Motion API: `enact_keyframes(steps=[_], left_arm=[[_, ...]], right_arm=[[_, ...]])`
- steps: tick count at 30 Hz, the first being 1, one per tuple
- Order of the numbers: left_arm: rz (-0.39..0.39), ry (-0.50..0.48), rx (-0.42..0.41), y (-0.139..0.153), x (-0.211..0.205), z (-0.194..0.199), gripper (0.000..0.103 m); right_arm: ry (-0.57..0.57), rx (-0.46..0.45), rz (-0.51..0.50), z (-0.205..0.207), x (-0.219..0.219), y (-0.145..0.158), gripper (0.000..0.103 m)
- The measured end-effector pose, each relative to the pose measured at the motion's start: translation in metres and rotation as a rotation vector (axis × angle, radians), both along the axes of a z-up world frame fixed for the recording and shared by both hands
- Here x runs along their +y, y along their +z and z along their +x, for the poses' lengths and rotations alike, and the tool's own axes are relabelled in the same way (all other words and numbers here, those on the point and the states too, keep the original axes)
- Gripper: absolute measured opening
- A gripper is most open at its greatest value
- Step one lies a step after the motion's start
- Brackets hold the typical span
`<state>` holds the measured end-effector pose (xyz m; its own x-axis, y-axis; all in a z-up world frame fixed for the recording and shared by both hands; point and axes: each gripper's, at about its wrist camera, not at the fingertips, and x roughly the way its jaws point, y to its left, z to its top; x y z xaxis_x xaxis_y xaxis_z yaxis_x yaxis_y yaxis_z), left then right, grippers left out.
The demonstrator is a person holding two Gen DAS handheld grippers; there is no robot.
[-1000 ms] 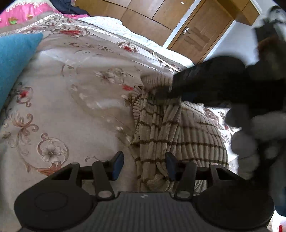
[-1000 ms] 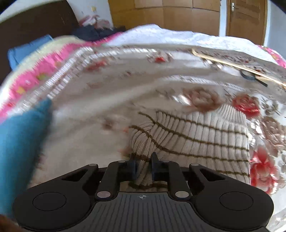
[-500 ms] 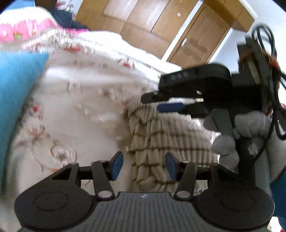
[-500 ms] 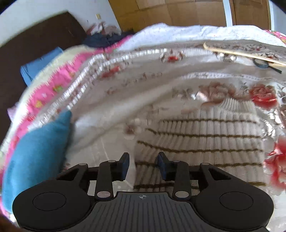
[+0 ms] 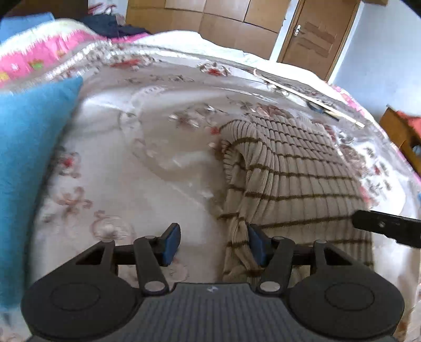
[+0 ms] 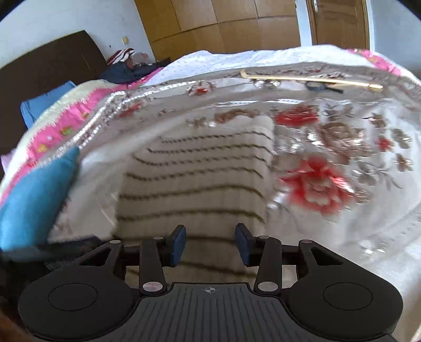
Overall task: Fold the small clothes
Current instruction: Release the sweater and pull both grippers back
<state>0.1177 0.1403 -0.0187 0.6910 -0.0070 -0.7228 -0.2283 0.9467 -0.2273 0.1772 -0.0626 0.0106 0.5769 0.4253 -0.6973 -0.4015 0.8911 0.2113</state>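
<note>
A beige ribbed sweater with thin brown stripes (image 5: 294, 179) lies folded on the floral bedspread; it also shows in the right wrist view (image 6: 200, 179). Its left edge is bunched into a rumpled fold. My left gripper (image 5: 213, 244) is open and empty at the sweater's near left edge, with the right finger against the bunched fabric. My right gripper (image 6: 210, 243) is open and empty just above the sweater's near edge. One of its black fingers (image 5: 386, 227) juts in at the right of the left wrist view.
A blue cushion (image 5: 29, 163) lies at the left, also in the right wrist view (image 6: 36, 200). A long yellow stick (image 6: 310, 80) and a small dark object (image 6: 315, 86) lie at the far side. A dark headboard (image 6: 47, 71) and wooden wardrobe (image 6: 223, 23) stand beyond.
My right gripper let go of the sweater's fold, opened and pulled back toward the near edge. It left the middle of the left wrist view. The sweater now lies flat.
</note>
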Motion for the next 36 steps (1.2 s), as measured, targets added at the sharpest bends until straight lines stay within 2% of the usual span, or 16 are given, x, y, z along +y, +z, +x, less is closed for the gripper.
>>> enact_keyframes(steps=[2, 4, 7, 10, 12, 15, 20, 23, 30, 36], left_arm=[[0.027, 0.013, 0.003, 0.006, -0.004, -0.001, 0.066], [0.03, 0.015, -0.038, 0.019, -0.011, -0.004, 0.065], [0.086, -0.019, -0.084, 0.035, -0.025, 0.0, 0.065], [0.112, -0.043, 0.006, 0.021, -0.031, 0.018, 0.066], [0.147, -0.049, 0.072, 0.005, -0.031, 0.021, 0.068], [0.119, -0.018, 0.069, 0.009, -0.031, 0.011, 0.068], [0.152, -0.034, 0.04, 0.028, -0.048, -0.01, 0.068], [0.163, -0.052, 0.059, 0.03, -0.059, -0.018, 0.068], [0.118, -0.091, 0.078, 0.029, -0.087, -0.046, 0.082], [0.178, -0.1, 0.076, 0.027, -0.109, -0.062, 0.095]], right_arm=[[0.003, 0.003, 0.022, -0.008, -0.006, -0.003, 0.041], [-0.005, 0.008, 0.049, -0.013, -0.012, -0.004, 0.041], [-0.004, 0.008, 0.086, -0.021, -0.02, -0.006, 0.042], [-0.013, 0.026, 0.046, -0.028, -0.02, -0.018, 0.042], [-0.015, 0.0, 0.011, -0.037, -0.021, -0.021, 0.042], [-0.023, 0.051, -0.036, -0.038, -0.023, -0.031, 0.045], [-0.026, 0.035, 0.019, -0.053, -0.033, -0.026, 0.045], [-0.043, 0.053, 0.031, -0.059, -0.037, -0.024, 0.045], [-0.079, 0.06, 0.067, -0.081, -0.047, -0.017, 0.045], [-0.107, 0.04, 0.092, -0.1, -0.054, -0.015, 0.046]])
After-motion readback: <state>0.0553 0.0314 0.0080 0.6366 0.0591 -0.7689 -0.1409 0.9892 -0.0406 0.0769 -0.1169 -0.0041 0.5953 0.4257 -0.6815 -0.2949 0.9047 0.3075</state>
